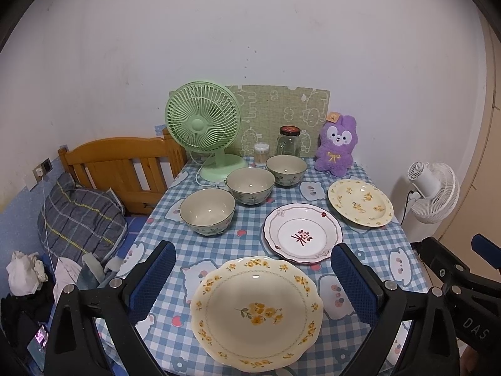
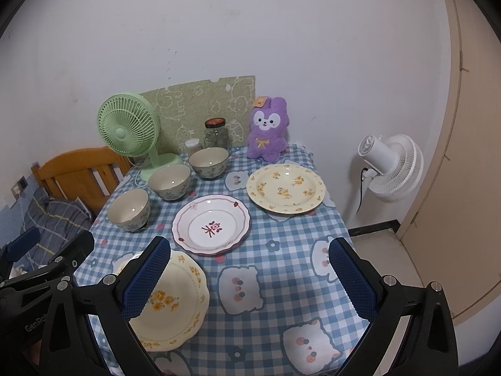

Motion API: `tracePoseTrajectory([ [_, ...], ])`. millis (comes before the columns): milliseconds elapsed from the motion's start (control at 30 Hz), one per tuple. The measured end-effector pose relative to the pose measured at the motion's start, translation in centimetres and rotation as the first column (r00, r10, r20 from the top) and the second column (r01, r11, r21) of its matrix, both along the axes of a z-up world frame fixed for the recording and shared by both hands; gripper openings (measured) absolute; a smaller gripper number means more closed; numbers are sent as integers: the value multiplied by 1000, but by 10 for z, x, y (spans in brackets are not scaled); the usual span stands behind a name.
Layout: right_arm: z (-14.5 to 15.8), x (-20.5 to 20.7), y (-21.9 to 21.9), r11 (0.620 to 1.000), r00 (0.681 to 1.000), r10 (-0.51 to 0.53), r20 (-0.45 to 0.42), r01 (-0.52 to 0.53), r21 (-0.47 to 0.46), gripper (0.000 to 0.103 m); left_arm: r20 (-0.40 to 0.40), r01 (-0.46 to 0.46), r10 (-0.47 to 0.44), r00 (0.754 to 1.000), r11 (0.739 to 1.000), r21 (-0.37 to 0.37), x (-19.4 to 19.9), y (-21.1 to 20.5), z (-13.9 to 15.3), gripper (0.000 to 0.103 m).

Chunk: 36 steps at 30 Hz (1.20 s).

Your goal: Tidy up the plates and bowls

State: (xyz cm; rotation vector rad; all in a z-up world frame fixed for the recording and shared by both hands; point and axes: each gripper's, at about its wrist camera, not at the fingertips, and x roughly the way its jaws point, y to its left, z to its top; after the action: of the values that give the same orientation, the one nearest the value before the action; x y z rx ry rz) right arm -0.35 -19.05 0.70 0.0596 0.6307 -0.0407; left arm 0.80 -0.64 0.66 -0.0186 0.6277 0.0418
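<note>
In the left wrist view, the left gripper hangs low in the frame with its fingers spread wide and nothing between them. A scalloped yellow plate lies at bottom centre on the checked tablecloth. Above it, right of centre, sits a white plate, and further upper right a round yellow plate. Three bowls run diagonally from centre left up toward a green fan.

In the right wrist view, the right gripper is likewise spread and empty above bare cloth at lower centre; its left finger overlaps the scalloped plate at lower left.
</note>
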Motion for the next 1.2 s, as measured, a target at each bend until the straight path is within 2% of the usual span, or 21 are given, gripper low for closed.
tracePoseTrajectory([
  [267,0,2,-2,1000,1000,-4,-6,4,6,102,2,5,-5,1000,1000,14,2,-7,1,98],
  [367,4,1,3,1000,1000,-6,-1,6,-26,101,-3,5,-5,1000,1000,22,4,-9,2,96],
  [500,12,3,3,999,1000,-2,7,2,-37,101,-7,13,-13,1000,1000,-1,5,-11,5,94],
  [700,12,11,11,1000,1000,0,-8,-1,-26,99,-7,3,-3,1000,1000,5,12,-9,9,92],
  [967,-6,27,30,1000,998,-3,-68,1,-25,97,-48,11,-11,999,1000,5,28,5,-2,86],
  [1200,-32,46,49,1000,993,8,-118,-11,-29,93,-112,20,-19,994,1000,8,44,19,-30,78],
])
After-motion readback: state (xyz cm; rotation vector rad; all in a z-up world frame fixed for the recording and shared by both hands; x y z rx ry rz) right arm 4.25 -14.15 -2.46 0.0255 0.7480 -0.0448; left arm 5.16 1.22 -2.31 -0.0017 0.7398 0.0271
